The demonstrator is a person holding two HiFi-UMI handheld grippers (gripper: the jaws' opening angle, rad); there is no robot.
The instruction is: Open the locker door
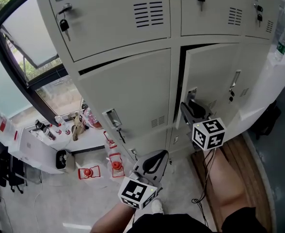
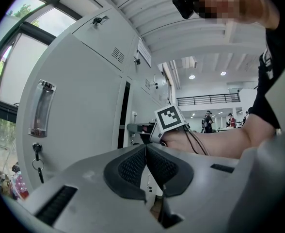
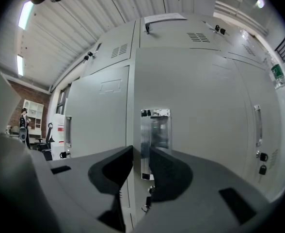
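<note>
Gripping smooth metal locker door (image 3: 205, 130), right gripper (image 3: 141, 152)

Your left gripper (image 1: 154, 159) points level with its jaws pressed together and nothing between them, your left forearm (image 1: 111, 221) low behind it. Your right gripper (image 1: 190, 109) reaches farther ahead, also level, on an outstretched right forearm (image 1: 229, 178). Its jaws stand partly apart, pads clamped on the edge of the locker door (image 3: 205, 106).

Red-and-white items (image 1: 88, 172) on pale floor (image 1: 45, 203)
</note>
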